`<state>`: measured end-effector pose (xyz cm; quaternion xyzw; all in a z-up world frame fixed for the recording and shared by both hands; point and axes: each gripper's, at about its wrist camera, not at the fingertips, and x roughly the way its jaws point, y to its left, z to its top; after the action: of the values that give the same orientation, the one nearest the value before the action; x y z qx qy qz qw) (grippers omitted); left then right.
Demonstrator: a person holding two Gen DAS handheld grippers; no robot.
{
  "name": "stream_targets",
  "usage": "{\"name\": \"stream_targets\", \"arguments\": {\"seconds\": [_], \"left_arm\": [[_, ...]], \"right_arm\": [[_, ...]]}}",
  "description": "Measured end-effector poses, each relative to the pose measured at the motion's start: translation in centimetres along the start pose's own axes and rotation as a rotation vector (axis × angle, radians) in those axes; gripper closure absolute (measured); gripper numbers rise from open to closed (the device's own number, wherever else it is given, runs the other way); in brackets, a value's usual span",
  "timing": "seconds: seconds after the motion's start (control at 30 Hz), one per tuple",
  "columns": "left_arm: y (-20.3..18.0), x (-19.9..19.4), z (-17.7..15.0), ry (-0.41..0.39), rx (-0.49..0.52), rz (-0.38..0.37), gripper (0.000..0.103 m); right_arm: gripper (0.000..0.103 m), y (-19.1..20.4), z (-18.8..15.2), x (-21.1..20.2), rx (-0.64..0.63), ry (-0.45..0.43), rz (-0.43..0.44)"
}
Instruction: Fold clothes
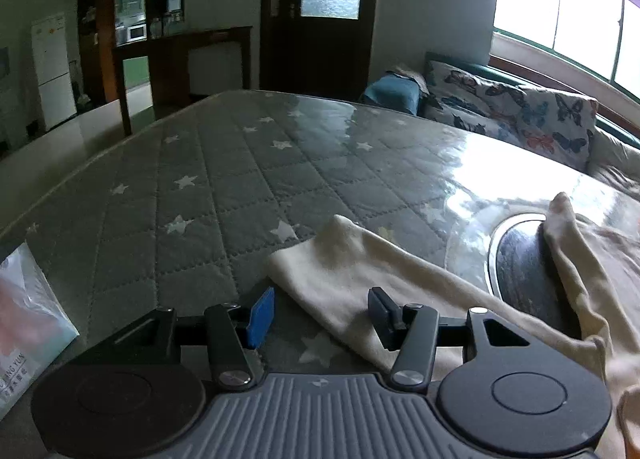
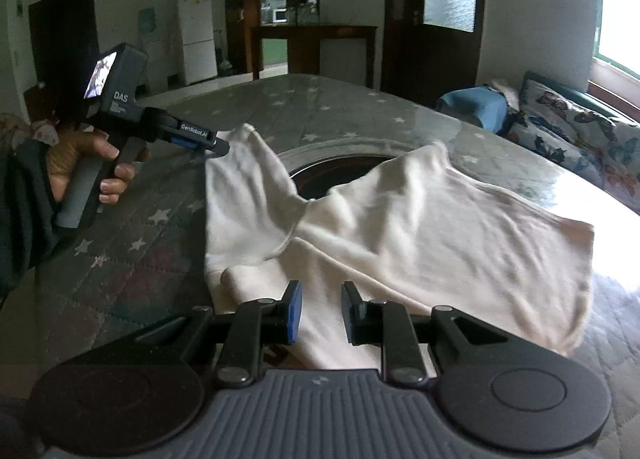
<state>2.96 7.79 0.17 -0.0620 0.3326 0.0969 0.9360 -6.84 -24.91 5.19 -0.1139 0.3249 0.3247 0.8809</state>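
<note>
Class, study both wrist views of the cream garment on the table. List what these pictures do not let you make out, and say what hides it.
- Cream garment: its near hem, right wrist view, hidden behind the right gripper.
- Its right side, left wrist view, cut off by the frame edge.
- Dark round inset in the table: mostly covered by the garment.
- Packet, left wrist view: print blurred, cut off by the edge.
- Left gripper: whether it touches the sleeve.

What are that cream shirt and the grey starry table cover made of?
The shirt looks like soft matte cotton knit: it drapes in loose, rounded folds. The table cover seems to be quilted fabric with stitched squares and white stars, under a clear glossy sheet, plastic or glass, that mirrors the window.
</note>
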Motion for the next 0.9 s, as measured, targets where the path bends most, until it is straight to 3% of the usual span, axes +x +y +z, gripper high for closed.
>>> {"name": "stream_targets", "arguments": {"seconds": [0.03, 0.1, 0.17, 0.2, 0.33, 0.53, 0.73, 0.9], "left_arm": [[0.0, 0.1, 0.1, -0.002, 0.0, 0.004, 0.051], [0.0, 0.2, 0.2, -0.005, -0.001, 0.012, 0.067], [0.1, 0.3, 0.5, -0.004, -0.017, 0.005, 0.092], [0.3, 0.2, 0.7, -0.003, -0.036, -0.007, 0.096], [0.2, -1.3, 1.4, -0.036, -0.068, -0.041, 0.098], [-4.4, -7.3, 2.6, -0.142, -0.001, -0.232, 0.098], [-11.3, -13.1, 2.5, -0.175, 0.08, -0.535, 0.098], [-17.2, -15.6, 0.8, -0.13, 0.162, -0.775, 0.098]], "right_arm": [[0.082, -0.2, -0.1, -0.3, 0.006, -0.003, -0.005], [0.082, -0.7, -0.3, -1.0, 0.025, -0.012, -0.016], [0.082, -1.3, -0.6, -1.7, 0.051, -0.023, -0.029], [0.082, -1.6, -0.8, -2.1, 0.067, -0.028, -0.035], [0.082, -2.8, -1.6, -3.5, 0.118, -0.048, -0.069], [0.082, -5.0, -2.9, -5.5, 0.196, -0.082, -0.128], [0.082, -7.1, -4.4, -7.2, 0.281, -0.112, -0.185], [0.082, -8.1, -5.9, -7.9, 0.327, -0.105, -0.211]]}}
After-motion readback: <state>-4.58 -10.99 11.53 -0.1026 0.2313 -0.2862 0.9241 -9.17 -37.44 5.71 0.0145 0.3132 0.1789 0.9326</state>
